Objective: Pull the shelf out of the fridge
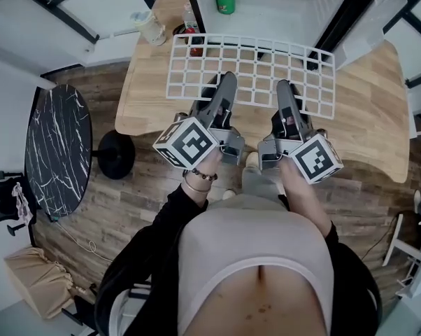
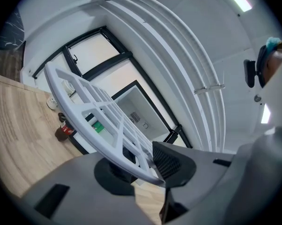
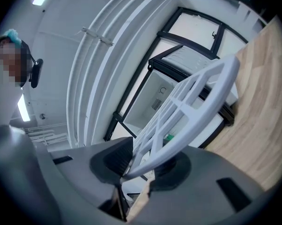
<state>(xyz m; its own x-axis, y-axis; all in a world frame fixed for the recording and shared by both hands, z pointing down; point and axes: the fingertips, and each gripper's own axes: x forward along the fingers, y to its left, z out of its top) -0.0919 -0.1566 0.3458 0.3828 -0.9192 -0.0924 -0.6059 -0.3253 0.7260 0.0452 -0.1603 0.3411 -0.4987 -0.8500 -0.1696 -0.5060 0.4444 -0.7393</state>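
Observation:
A white wire-grid shelf hangs flat above the wooden table, clear of the open white fridge behind it. My left gripper is shut on the shelf's near edge at the left. My right gripper is shut on the same edge further right. In the left gripper view the shelf runs away from the jaws, its rim clamped between the dark pads. The right gripper view shows the shelf pinched the same way.
A green can stands inside the fridge. A cola bottle and a clear cup sit on the table's far left, partly under the shelf's corner. A black marble round table stands on the left.

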